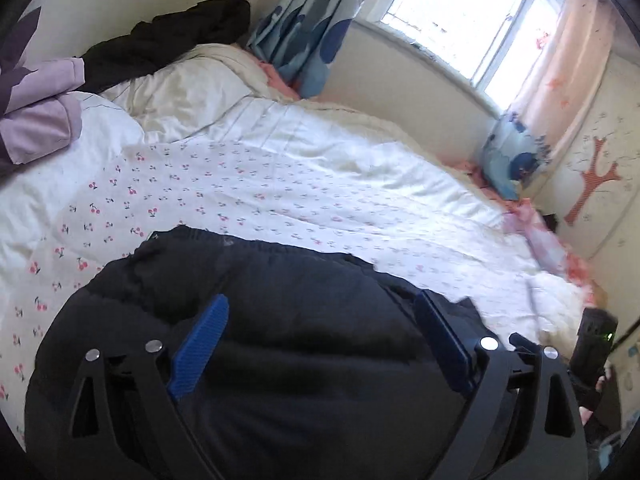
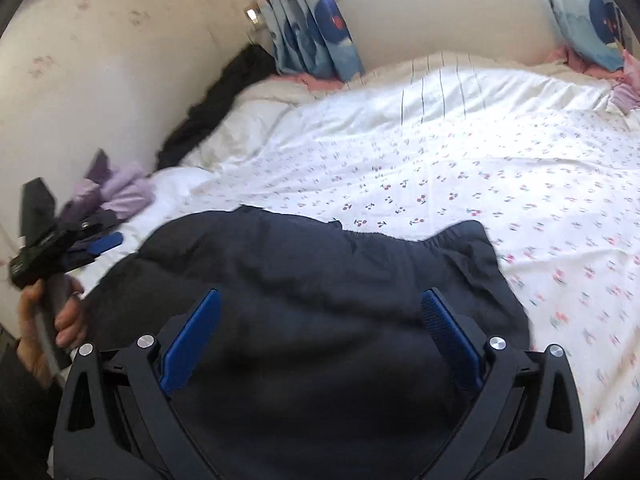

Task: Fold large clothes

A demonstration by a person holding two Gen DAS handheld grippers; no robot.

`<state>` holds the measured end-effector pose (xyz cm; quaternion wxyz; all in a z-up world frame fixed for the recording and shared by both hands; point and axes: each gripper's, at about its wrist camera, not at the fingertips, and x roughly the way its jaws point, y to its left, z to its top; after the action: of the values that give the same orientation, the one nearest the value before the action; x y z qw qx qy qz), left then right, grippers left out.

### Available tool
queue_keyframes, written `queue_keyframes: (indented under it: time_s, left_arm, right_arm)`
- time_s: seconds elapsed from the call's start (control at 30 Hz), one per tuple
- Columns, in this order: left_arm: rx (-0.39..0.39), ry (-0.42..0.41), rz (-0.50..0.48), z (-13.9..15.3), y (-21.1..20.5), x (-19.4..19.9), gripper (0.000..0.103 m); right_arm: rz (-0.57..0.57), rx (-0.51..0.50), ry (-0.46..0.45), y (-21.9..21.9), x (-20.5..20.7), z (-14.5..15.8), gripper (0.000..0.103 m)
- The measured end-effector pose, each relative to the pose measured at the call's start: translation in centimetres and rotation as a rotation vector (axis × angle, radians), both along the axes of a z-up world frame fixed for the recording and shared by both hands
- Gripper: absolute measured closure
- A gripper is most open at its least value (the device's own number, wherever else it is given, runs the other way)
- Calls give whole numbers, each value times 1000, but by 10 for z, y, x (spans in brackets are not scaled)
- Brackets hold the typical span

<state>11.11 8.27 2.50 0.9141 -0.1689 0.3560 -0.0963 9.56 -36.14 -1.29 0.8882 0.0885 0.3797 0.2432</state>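
Observation:
A large dark padded garment [image 1: 304, 312] lies bunched on the near part of the bed; in the right wrist view it [image 2: 320, 280] fills the lower middle. My left gripper [image 1: 324, 308] is open above the garment, its blue pads [image 1: 200, 344] spread wide and holding nothing. My right gripper [image 2: 320, 304] is open too, hovering over the garment with its blue pads [image 2: 448, 336] apart. The left gripper also shows in the right wrist view [image 2: 100, 244], held in a hand at the left edge.
The bed carries a white cherry-print quilt [image 1: 280, 184], also in the right wrist view [image 2: 480, 168]. A lilac garment [image 1: 36, 116] and a black one [image 1: 168, 36] lie near the head. Blue curtains [image 1: 312, 12] and a window sill stand behind. The right hand device [image 1: 592, 344] is at the right.

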Motion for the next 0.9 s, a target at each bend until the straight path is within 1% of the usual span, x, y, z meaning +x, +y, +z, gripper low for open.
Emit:
queue_keyframes:
  time_s: [0.03,0.07,0.1,0.13,0.17,0.23,0.27,0.3,0.37,0.4,0.47,0.5,0.53,0.6,0.63,0.67,0.7,0.77,0.8,0.83,0.9]
  left_arm:
    - [14,29,9,-12,-1,11,13]
    - [19,80,12,-30,-2,19,13]
    - [1,141,7,-53,0,27,13]
    - [-34,160,0,-71,1,29,13]
    - [-23,150,7,-75,-1,27,13]
    - [32,162,0,-74,-8,25,13]
    - [44,172,-5,-70,-9,22,13]
    - [32,169,-1,-60,-6,17,13]
    - [0,108,25,-40,5,8,13]
    - [11,69,52,-28,9,5,13]
    - [22,33,91,-17,17,7,13]
    - [19,31,115,-15,23,11,13]
    - [8,48,136,-19,30,17,13]
    - [3,113,154,-44,39,29,13]
    - [15,160,150,-64,41,35,13]
    - [-9,178,135,-78,42,37,13]
    - [-15,182,140,-82,43,37,13]
    - [5,195,132,-79,42,35,13]
    - [0,198,126,-73,43,29,13]
    - [-19,186,124,-66,46,19,13]
    - [-65,126,126,-45,57,-8,13]
  right_arm:
    - [-24,-36,33,8,18,-15,7]
    - [-45,-80,64,13,28,-29,6]
    - [-52,-116,107,16,38,-48,6]
    - [-44,-64,165,15,49,-70,6]
    - [-56,-34,189,11,54,-77,6]
    - [-55,-81,213,13,58,-80,6]
    - [-51,-111,222,16,58,-77,6]
    - [-49,-125,219,15,56,-74,6]
    - [-34,-107,150,15,51,-53,6]
    - [-35,-104,131,16,50,-46,6]
    - [-49,-98,111,21,61,-33,6]
    - [-57,-103,114,26,69,-31,6]
    - [-70,-123,125,27,81,-35,6]
    - [-101,-198,182,28,98,-56,6]
    - [-102,-194,243,25,107,-78,6]
    - [-101,-113,291,18,113,-92,6]
    - [-126,-71,320,12,118,-97,6]
    - [-115,-98,319,14,118,-93,6]
    - [-109,-108,309,14,114,-87,6]
    - [-98,-98,278,11,101,-76,6]
    - [-57,-34,195,-3,65,-48,6]
